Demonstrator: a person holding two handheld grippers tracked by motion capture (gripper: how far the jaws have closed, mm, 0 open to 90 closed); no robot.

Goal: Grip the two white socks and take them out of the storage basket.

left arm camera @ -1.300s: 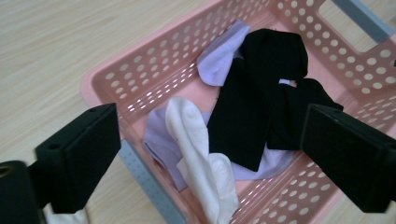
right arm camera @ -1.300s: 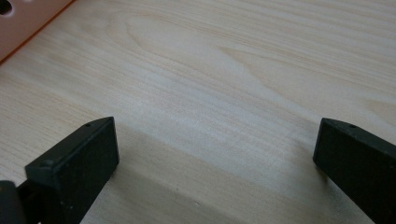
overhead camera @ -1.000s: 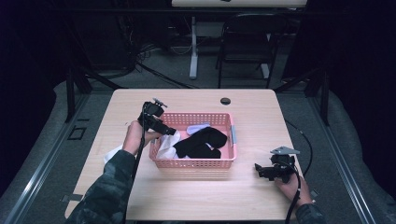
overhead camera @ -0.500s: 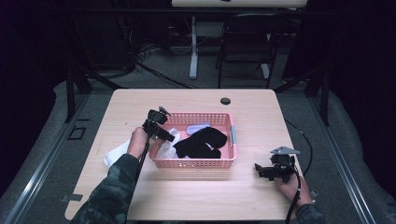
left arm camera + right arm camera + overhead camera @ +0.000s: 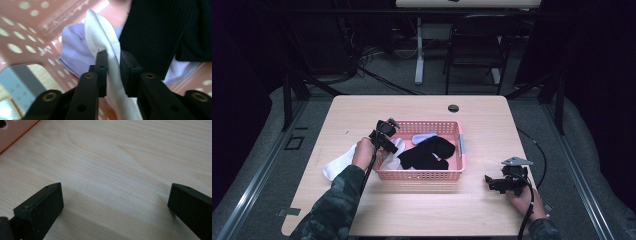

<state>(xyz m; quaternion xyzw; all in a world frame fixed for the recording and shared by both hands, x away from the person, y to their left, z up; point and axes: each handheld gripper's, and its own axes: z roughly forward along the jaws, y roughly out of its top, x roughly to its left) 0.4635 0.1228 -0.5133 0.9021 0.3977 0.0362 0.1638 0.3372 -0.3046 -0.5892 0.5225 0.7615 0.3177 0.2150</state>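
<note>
White sock point(image 5: 110, 75): pinched between the jaws of my left gripper point(image 5: 113, 72), which are closed on a fold of its fabric. I hold it at the left end of the pink basket point(image 5: 459, 147), the gripper tilted down over the rim, so that, as I judge it, the sock can go in with the rest. From the jaws the fabric runs both ways: a peak stands up ahead of them over the basket floor, and in the high view the rest trails back over the rim onto the table point(image 5: 422, 210) to the left. Just beyond the jaws lies a lilac sock point(image 5: 73, 53), and beside it, to the right, a black sock point(image 5: 155, 32), both inside the basket. My right gripper point(image 5: 502, 182) rests on the table near its right edge, well apart from the basket, jaws wide and holding nothing, probably waiting its turn.
</note>
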